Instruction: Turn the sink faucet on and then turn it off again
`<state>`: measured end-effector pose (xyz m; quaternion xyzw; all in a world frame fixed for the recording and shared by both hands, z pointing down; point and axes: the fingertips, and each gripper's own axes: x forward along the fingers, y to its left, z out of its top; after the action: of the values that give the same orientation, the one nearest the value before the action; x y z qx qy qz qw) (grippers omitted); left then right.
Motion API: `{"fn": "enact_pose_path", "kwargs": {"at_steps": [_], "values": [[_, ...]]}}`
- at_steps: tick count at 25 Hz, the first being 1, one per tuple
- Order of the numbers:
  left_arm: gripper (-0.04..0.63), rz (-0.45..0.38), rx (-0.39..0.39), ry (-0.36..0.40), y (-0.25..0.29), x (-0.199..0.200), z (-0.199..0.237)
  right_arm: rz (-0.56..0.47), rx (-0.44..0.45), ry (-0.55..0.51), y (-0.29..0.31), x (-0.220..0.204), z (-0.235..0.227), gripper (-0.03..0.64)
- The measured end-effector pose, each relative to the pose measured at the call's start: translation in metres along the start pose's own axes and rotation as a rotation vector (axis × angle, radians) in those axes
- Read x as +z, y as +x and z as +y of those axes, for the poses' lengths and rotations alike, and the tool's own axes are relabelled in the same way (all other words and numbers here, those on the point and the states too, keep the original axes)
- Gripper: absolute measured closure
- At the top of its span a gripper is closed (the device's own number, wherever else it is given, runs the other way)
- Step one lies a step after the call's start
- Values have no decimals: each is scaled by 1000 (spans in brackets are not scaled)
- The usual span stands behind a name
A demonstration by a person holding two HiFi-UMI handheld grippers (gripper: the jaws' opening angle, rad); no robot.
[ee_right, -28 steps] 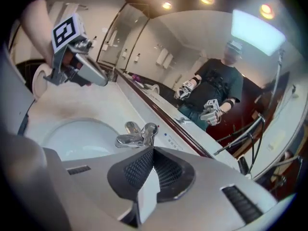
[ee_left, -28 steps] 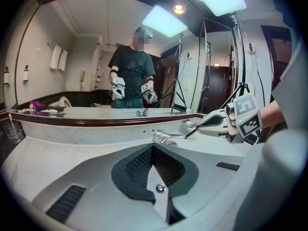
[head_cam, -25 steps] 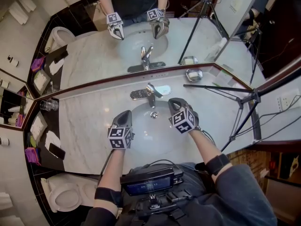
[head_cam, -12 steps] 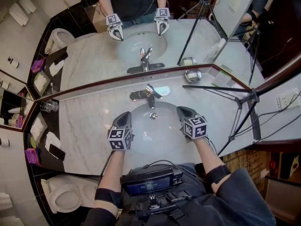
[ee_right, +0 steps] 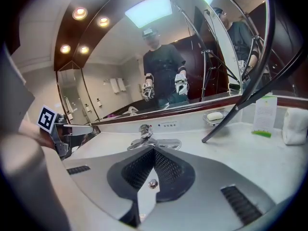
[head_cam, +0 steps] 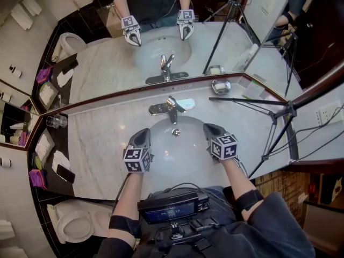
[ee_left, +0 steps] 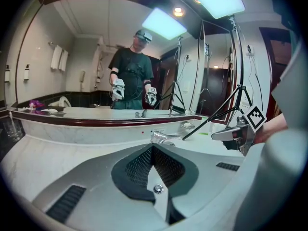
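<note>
The chrome faucet (head_cam: 172,107) stands at the back rim of the white sink basin (head_cam: 161,163), its lever pointing towards me. I see no stream under the spout. My left gripper (head_cam: 144,134) hovers over the basin's left side, shut and empty, with the faucet (ee_left: 162,137) just past its tips. My right gripper (head_cam: 210,128) hangs over the basin's right side, also shut with nothing held, and the faucet (ee_right: 144,139) lies ahead of it, slightly left. Neither gripper touches the faucet. Each gripper shows in the other's view: right gripper (ee_left: 239,133), left gripper (ee_right: 61,132).
A black tripod leg (head_cam: 251,100) crosses the marble counter at the right. A soap dish (head_cam: 221,85) sits near the mirror, a glass (head_cam: 56,120) at the far left. A card (ee_right: 263,113) and white cloth (ee_right: 294,126) lie right. A toilet (head_cam: 72,224) stands below left.
My right gripper has drawn back from the faucet to the right and rolled, so its marker cube now faces up. The left gripper has stayed put.
</note>
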<state>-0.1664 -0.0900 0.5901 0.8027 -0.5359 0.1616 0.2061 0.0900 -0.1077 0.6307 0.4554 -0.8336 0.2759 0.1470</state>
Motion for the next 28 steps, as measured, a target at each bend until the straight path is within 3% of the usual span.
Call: {"fn": "enact_pose_path", "kwargs": {"at_steps": [12, 18, 23, 28], "values": [[592, 9, 6, 6, 1, -2, 2, 34, -22, -76, 8, -7, -3, 597], [592, 11, 13, 1, 1, -3, 5, 126, -73, -428, 20, 1, 7, 587], [592, 12, 19, -4, 1, -3, 8, 177, -62, -755, 42, -1, 18, 531], [592, 11, 20, -10, 3, -4, 9, 216, -60, -999, 61, 6, 27, 468]]}}
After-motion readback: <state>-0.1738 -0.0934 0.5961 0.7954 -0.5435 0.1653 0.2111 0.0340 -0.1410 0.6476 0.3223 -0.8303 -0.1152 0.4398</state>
